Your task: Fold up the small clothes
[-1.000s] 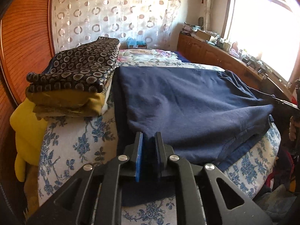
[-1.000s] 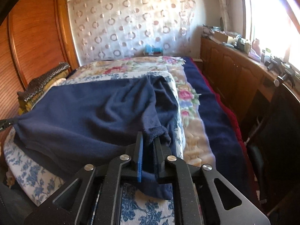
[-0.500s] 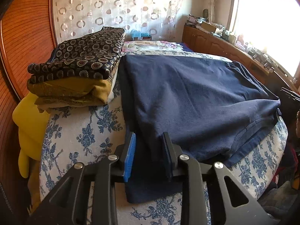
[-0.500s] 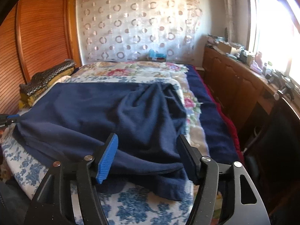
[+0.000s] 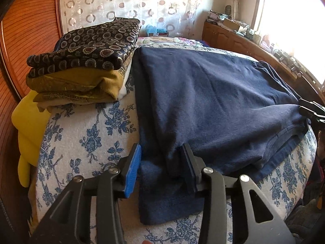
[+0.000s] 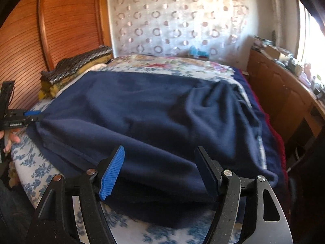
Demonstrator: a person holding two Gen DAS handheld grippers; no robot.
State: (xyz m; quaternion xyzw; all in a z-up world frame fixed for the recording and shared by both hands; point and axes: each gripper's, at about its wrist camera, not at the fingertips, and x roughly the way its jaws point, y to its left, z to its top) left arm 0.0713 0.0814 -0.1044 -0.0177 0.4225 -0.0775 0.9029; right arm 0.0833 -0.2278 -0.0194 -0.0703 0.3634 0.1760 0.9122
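So I'm over a bed with a white-and-blue floral bedspread (image 5: pixel 85 142), wooden louvred wardrobe doors (image 5: pixel 26 30) at upper left, circle-print curtain (image 6: pixel 174 20) behind. The navy fleece garment (image 5: pixel 213 101) lies spread across the middle. My left gripper (image 5: pixel 161 167) and right gripper (image 6: pixel 160 169) have both just been opening; fabric sits loose between the jaws, nothing pinched. A stack of folded patterned and mustard clothes (image 5: pixel 85 61) sits at its left edge.

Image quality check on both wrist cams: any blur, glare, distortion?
Left wrist: sharp, window blown out at the right, strong fisheye bending of the wooden panel. Right wrist: motion-blurred across the navy garment and curtain, window glare at the right edge.
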